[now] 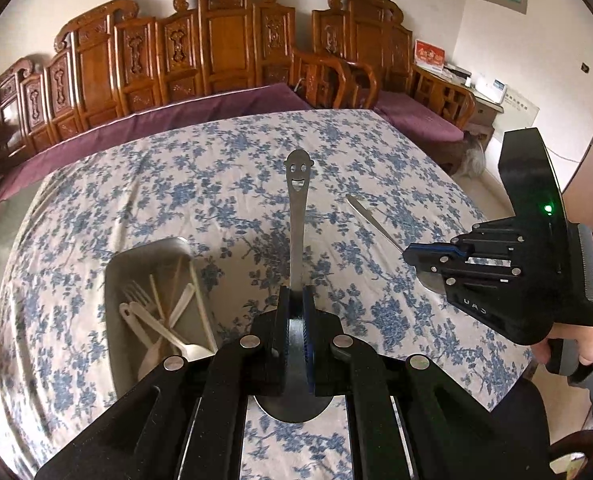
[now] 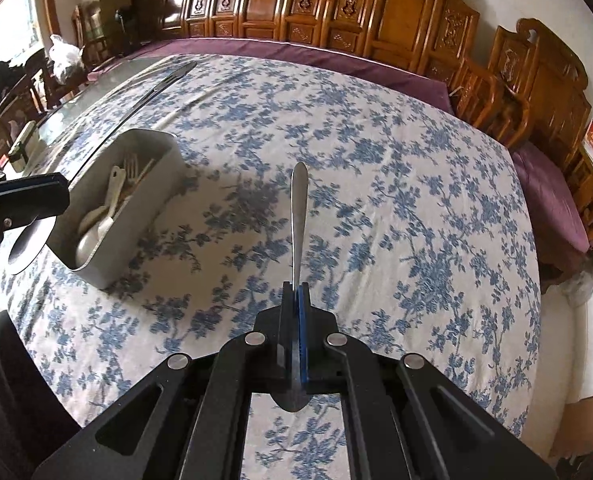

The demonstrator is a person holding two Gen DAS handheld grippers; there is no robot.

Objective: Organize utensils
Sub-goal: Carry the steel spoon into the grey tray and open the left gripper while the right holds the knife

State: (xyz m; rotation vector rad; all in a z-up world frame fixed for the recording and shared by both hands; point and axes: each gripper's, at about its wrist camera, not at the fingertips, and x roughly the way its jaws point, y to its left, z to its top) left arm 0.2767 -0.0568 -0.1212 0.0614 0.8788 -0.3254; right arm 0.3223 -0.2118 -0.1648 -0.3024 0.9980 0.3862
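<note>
my left gripper [image 1: 296, 300] is clamped on a metal spoon with a smiley-face handle [image 1: 298, 208]; the handle points forward and away from me, the bowl sits behind the fingers near the camera, and the whole spoon is held above the desk [image 1: 216, 184], which is covered in a blue floral cloth. my right gripper [image 2: 296, 296] is clamped on a second metal spoon [image 2: 298, 216], seen edge-on, handle forward and bowl behind the fingers, also lifted off the cloth. a grey rectangular utensil bin [image 2: 136, 216] stands on the desk to my left, just beside the left gripper. inside it lie cream plastic utensils [image 1: 164, 320]: a fork, spoons and thin sticks, loosely crossed. beyond the desk runs a carved wooden bench [image 1: 216, 48] with a purple cushion [image 1: 176, 116]. in the left wrist view the right gripper appears at the right edge, held in my right hand [image 1: 588, 332].
</note>
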